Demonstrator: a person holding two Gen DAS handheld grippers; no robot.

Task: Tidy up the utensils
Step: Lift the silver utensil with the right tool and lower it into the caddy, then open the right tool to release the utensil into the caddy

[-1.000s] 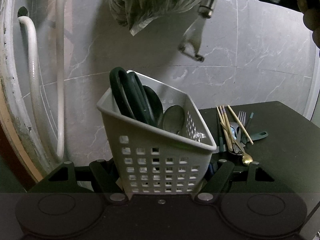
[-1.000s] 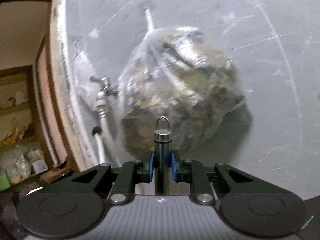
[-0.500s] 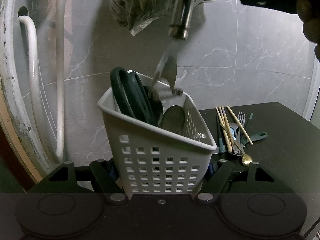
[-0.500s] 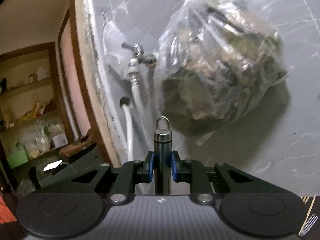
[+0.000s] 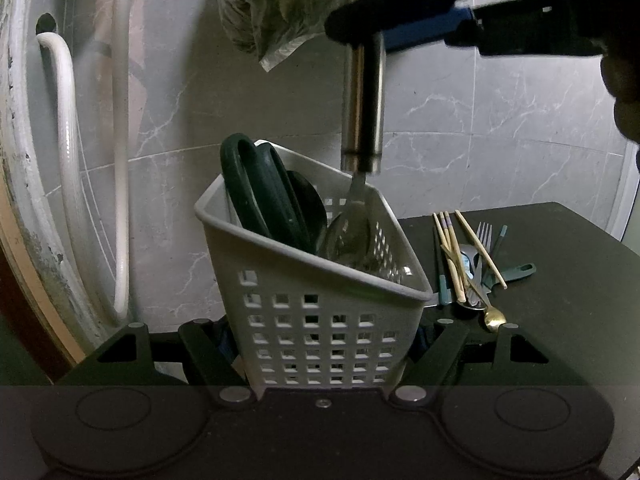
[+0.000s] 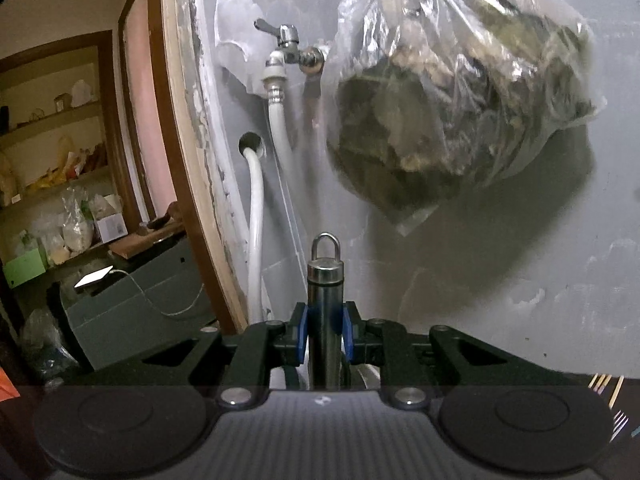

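A white perforated basket (image 5: 320,320) stands between the fingers of my left gripper (image 5: 324,344), which is shut on its lower walls. Inside it lean dark green utensils (image 5: 264,192) and a metal spoon (image 5: 352,236). My right gripper (image 5: 364,28) comes in from the upper right, shut on a steel-handled utensil (image 5: 362,112) that hangs upright, its head down inside the basket. In the right wrist view the blue pads of the right gripper (image 6: 325,332) clamp the steel handle (image 6: 325,280), loop end up. Chopsticks, a fork and a gold spoon lie in a pile (image 5: 468,264) on the black table (image 5: 560,320).
A clear plastic bag of greens (image 6: 452,92) hangs on the grey tiled wall just above the basket. A tap (image 6: 288,44) and white hoses (image 5: 68,140) run down the wall at the left. Beyond a door frame are cluttered shelves (image 6: 60,184).
My right gripper has come down and toward the basket with the steel-handled utensil, whose head hung above the rim before and now sits inside. The left gripper and basket have stayed put.
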